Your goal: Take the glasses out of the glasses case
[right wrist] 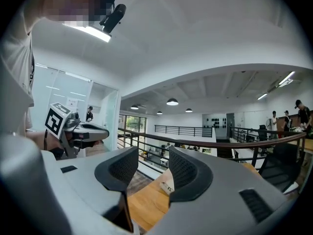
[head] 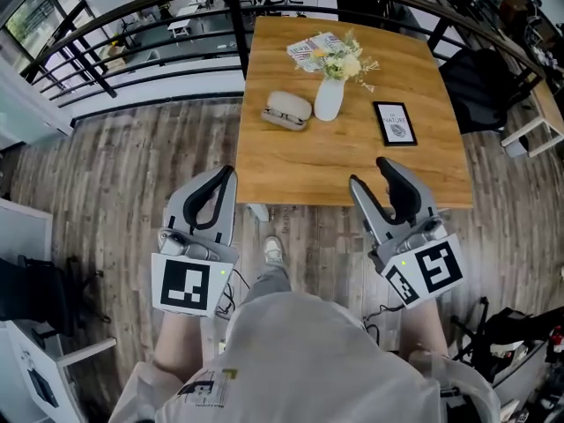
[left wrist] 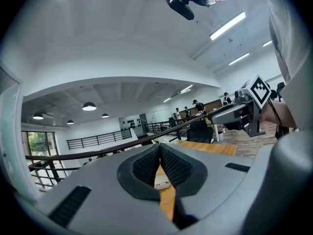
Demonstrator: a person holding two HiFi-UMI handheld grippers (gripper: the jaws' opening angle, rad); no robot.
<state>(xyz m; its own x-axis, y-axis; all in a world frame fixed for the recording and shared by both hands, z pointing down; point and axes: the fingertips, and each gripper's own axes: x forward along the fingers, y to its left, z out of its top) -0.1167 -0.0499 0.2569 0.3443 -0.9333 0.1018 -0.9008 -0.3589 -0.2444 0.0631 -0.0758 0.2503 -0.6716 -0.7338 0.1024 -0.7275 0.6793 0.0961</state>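
On the table, upper centre of the frame, the glasses case lay just left of the vase. The framed card lay right of the vase and the printed paper above it. The left gripper and right gripper flanked the table's lower edge.

The small black frame on the worktop reads "NATURE"; print on the folded paper is too small to read.
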